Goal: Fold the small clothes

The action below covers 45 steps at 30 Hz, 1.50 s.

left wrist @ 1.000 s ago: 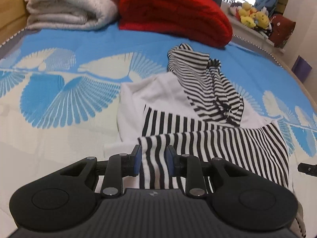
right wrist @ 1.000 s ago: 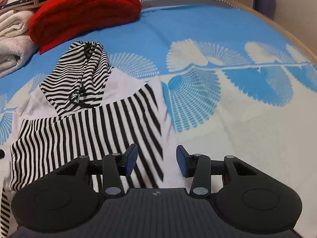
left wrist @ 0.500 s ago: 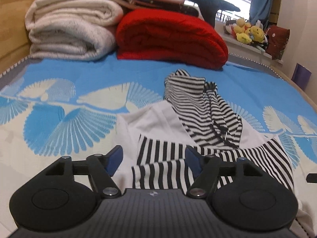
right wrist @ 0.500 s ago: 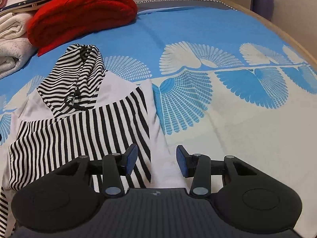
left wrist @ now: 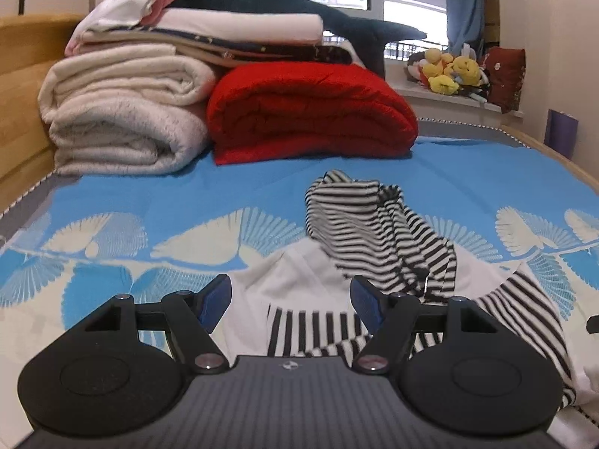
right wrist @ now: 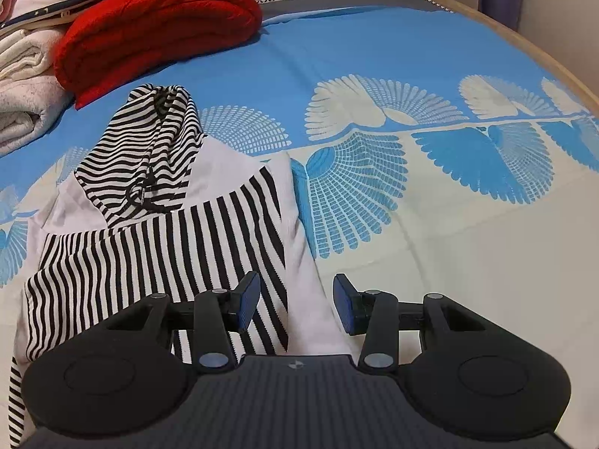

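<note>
A small white hoodie with a black-and-white striped hood (left wrist: 359,224) and striped sleeves lies on the blue patterned bed sheet (left wrist: 187,194). In the right wrist view the hood (right wrist: 149,149) points away and a striped sleeve (right wrist: 179,247) lies folded across the white body. My left gripper (left wrist: 292,305) is open and empty, above the garment's near left part. My right gripper (right wrist: 295,301) is open and empty, over the garment's right edge.
A folded red blanket (left wrist: 310,112) and a stack of cream blankets (left wrist: 123,119) sit at the far side of the bed. Plush toys (left wrist: 449,71) lie on the window sill. The wooden bed edge (right wrist: 543,56) curves along the right.
My left gripper opened and let go of the striped sleeve, then rose and tilted up. The sleeve now lies on the garment. My right gripper drew back slightly, staying open.
</note>
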### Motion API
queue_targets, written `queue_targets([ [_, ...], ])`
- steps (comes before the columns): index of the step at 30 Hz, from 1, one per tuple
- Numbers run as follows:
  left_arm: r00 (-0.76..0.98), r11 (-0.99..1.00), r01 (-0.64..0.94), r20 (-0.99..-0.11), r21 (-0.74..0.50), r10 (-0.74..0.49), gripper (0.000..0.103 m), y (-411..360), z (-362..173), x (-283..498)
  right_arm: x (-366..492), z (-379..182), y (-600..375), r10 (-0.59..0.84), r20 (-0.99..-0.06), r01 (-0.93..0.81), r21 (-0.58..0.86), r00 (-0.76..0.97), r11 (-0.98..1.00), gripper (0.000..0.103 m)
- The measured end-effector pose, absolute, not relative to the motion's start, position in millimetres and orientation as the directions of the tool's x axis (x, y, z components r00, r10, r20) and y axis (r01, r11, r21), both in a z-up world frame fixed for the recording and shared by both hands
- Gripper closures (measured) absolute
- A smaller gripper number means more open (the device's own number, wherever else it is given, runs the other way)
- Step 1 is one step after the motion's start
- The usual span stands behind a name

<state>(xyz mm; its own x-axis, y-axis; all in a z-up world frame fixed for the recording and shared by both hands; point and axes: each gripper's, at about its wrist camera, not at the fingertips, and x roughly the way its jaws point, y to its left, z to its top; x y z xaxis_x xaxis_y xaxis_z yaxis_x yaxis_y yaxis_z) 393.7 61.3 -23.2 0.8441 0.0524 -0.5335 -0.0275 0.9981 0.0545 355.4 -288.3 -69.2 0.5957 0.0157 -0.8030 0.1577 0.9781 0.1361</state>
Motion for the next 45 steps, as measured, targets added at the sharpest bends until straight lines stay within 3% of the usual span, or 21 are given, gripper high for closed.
queue_targets([
  [3, 0.845, 1.0, 0.015, -0.534, 0.026, 0.002, 0.031, 61, -13, 421, 358, -69, -289, 0.018, -0.803, 0.16, 0.141, 0.596, 0.977, 0.058],
  [4, 0.842, 1.0, 0.023, -0.54, 0.01, -0.014, 0.044, 61, -9, 436, 359, -69, -289, 0.019, -0.803, 0.162, 0.143, 0.595, 0.976, 0.058],
  [5, 0.837, 1.0, 0.028, -0.547, -0.009, -0.029, 0.068, 62, -7, 451, 360, -69, -289, 0.021, -0.804, 0.163, 0.147, 0.595, 0.976, 0.058],
  [7, 0.813, 0.998, 0.04, -0.58, -0.046, -0.06, 0.094, 65, -5, 494, 362, -69, -289, 0.025, -0.802, 0.162, 0.15, 0.596, 0.975, 0.058],
  [13, 0.747, 0.997, 0.024, -0.662, -0.072, -0.066, 0.094, 71, -28, 620, 370, -70, -292, 0.02, -0.8, 0.159, 0.144, 0.6, 0.977, 0.058],
  [18, 0.697, 0.986, 0.003, -0.707, -0.169, -0.123, 0.091, 73, -59, 712, 379, -76, -294, 0.02, -0.806, 0.161, 0.142, 0.591, 0.977, 0.058],
  [19, 0.692, 0.983, -0.001, -0.709, -0.184, -0.132, 0.084, 72, -64, 727, 381, -77, -295, 0.02, -0.808, 0.164, 0.144, 0.588, 0.976, 0.058],
  [20, 0.688, 0.98, -0.002, -0.711, -0.198, -0.142, 0.068, 70, -69, 741, 383, -79, -295, 0.02, -0.812, 0.167, 0.144, 0.584, 0.975, 0.058],
  [23, 0.687, 0.979, -0.045, -0.717, -0.201, -0.116, 0.032, 64, -84, 779, 387, -82, -295, 0.018, -0.815, 0.172, 0.143, 0.579, 0.975, 0.058],
  [26, 0.652, 0.974, -0.1, -0.753, -0.202, -0.089, 0.029, 60, -103, 809, 392, -86, -296, 0.022, -0.823, 0.174, 0.146, 0.568, 0.974, 0.058],
  [27, 0.642, 0.973, -0.107, -0.762, -0.203, -0.088, 0.03, 58, -109, 816, 393, -87, -295, 0.022, -0.824, 0.174, 0.145, 0.566, 0.974, 0.058],
  [28, 0.628, 0.975, -0.11, -0.774, -0.191, -0.081, 0.038, 56, -115, 821, 394, -88, -295, 0.02, -0.826, 0.174, 0.143, 0.564, 0.974, 0.058],
  [29, 0.613, 0.98, -0.11, -0.788, -0.164, -0.063, 0.069, 52, -119, 824, 395, -88, -295, 0.021, -0.826, 0.174, 0.144, 0.564, 0.974, 0.058],
  [30, 0.598, 0.986, -0.097, -0.8, -0.136, -0.051, 0.091, 49, -122, 826, 396, -88, -296, 0.022, -0.826, 0.174, 0.145, 0.563, 0.974, 0.058],
  [31, 0.594, 0.99, -0.08, -0.803, -0.118, -0.047, 0.101, 46, -121, 824, 396, -88, -296, 0.022, -0.825, 0.175, 0.146, 0.564, 0.974, 0.058],
  [38, 0.716, 0.985, 0.157, -0.679, -0.065, -0.159, 0.102, 29, -50, 739, 393, -78, -303, 0.024, -0.812, 0.19, 0.165, 0.583, 0.968, 0.058],
  [43, 0.714, 0.888, 0.459, -0.586, -0.022, -0.383, 0.102, 20, 13, 577, 384, -64, -313, 0.021, -0.785, 0.214, 0.194, 0.619, 0.957, 0.058],
  [45, 0.648, 0.817, 0.576, -0.597, -0.021, -0.473, 0.102, 23, 23, 491, 378, -58, -318, 0.016, -0.769, 0.224, 0.205, 0.64, 0.953, 0.058],
])
